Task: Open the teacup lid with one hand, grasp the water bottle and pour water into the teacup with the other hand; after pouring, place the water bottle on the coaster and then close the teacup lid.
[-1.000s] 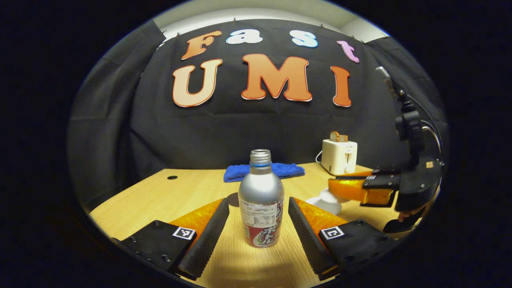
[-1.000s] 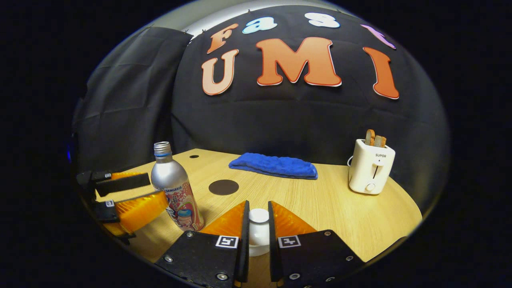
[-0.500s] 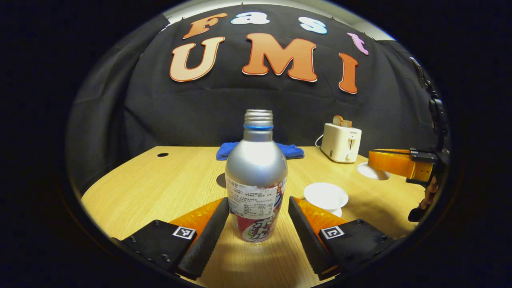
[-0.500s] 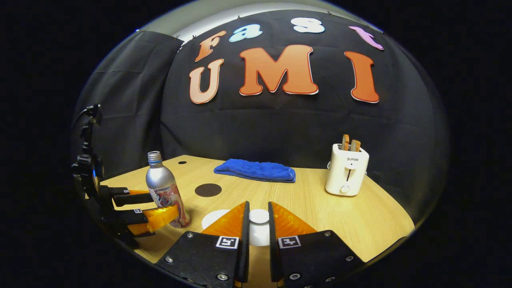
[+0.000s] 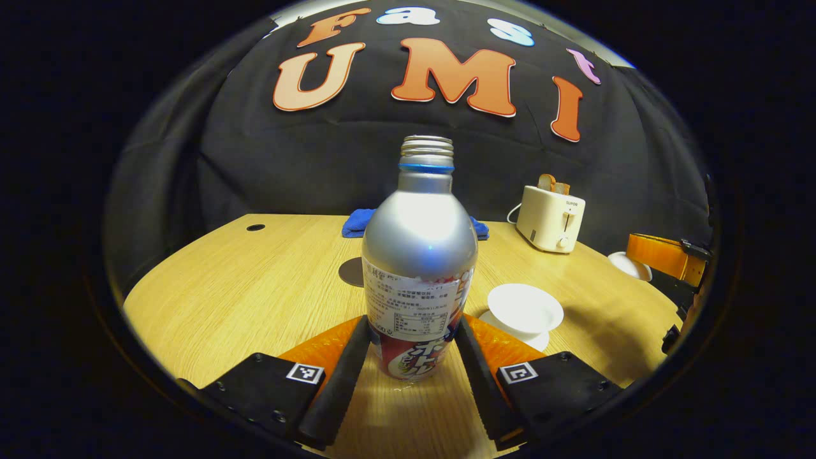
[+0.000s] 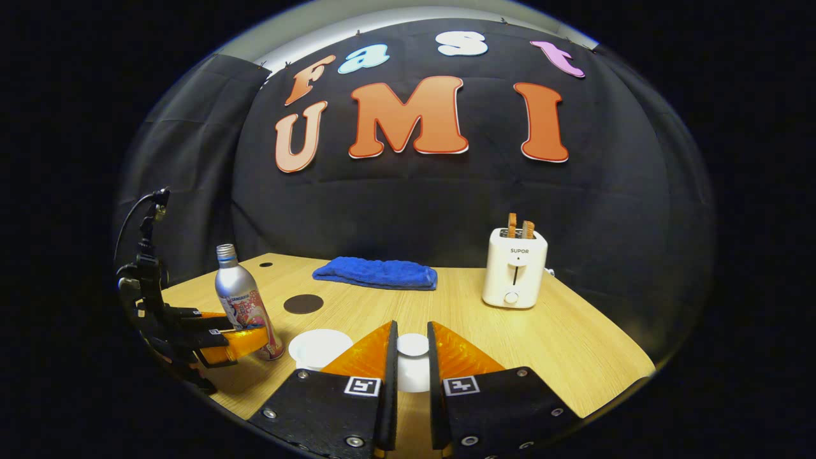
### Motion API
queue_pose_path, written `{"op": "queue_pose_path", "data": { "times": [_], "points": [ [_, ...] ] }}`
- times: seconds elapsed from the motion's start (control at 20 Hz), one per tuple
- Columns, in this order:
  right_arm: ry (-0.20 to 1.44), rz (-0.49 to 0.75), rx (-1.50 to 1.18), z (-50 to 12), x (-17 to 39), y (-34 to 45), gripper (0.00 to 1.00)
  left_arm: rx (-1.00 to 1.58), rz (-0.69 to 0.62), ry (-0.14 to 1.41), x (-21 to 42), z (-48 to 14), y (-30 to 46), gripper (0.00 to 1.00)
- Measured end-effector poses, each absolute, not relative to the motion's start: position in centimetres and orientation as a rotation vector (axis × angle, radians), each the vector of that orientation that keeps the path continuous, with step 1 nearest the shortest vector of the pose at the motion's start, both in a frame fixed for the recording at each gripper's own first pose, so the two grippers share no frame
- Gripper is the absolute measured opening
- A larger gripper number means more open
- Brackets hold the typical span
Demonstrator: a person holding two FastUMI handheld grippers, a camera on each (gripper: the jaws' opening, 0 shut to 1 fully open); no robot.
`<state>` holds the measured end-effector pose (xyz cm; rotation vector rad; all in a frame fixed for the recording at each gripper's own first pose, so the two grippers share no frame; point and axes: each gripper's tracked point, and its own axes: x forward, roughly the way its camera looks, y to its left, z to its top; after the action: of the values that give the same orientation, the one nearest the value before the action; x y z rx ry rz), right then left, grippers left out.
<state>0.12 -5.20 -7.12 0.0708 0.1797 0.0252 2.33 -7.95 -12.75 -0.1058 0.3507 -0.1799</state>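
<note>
Here my left tongs [image 5: 413, 357] clamp the water bottle [image 5: 417, 268] upright on the table [image 5: 255, 287]; my right tongs [image 6: 411, 363] pinch the teacup lid [image 6: 412, 345]. The open teacup [image 5: 524, 308] sits just beside the bottle — bare table beyond, then the coaster [image 6: 303, 304], blue towel [image 6: 376, 273] and toaster [image 6: 514, 268].

In the right gripper view we see our right gripper [image 6: 411, 363] clamped on the white teacup lid [image 6: 412, 368], held between both fingers. To the left sits the open teacup [image 6: 317, 347] on the wooden table [image 6: 574, 344]. Farther left, the left gripper [image 6: 237, 331] flanks the upright water bottle [image 6: 242, 303]. Beyond lie a dark round coaster [image 6: 303, 303], a blue cloth [image 6: 376, 273] and a white toaster [image 6: 515, 268].
</note>
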Motion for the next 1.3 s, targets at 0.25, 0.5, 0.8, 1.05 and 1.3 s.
{"op": "queue_pose_path", "data": {
  "times": [0.25,0.5,0.8,1.05,1.3],
  "points": [
    [0.178,-0.005,0.085,-7.3,-0.3,-6.8,0.22,0.036,-0.11,0.307,3.6,-10.8,-5.6,0.81],
    [0.176,-0.026,0.084,-7.6,-0.7,-7.7,0.22,0.289,-0.043,0.306,4.3,-10.5,-2.8,0.81],
    [0.178,-0.035,0.09,-8.0,-0.9,-8.2,0.22,0.505,0.015,0.283,5.6,-9.2,-0.9,0.81],
    [0.174,-0.032,0.086,-8.2,-1.1,-8.3,0.22,0.685,0.023,0.251,5.7,-9.0,-1.2,0.77],
    [0.173,-0.035,0.079,-8.4,-1.1,-8.5,0.22,0.867,0.035,0.192,5.7,-8.6,-2.0,0.81]
  ]
}}
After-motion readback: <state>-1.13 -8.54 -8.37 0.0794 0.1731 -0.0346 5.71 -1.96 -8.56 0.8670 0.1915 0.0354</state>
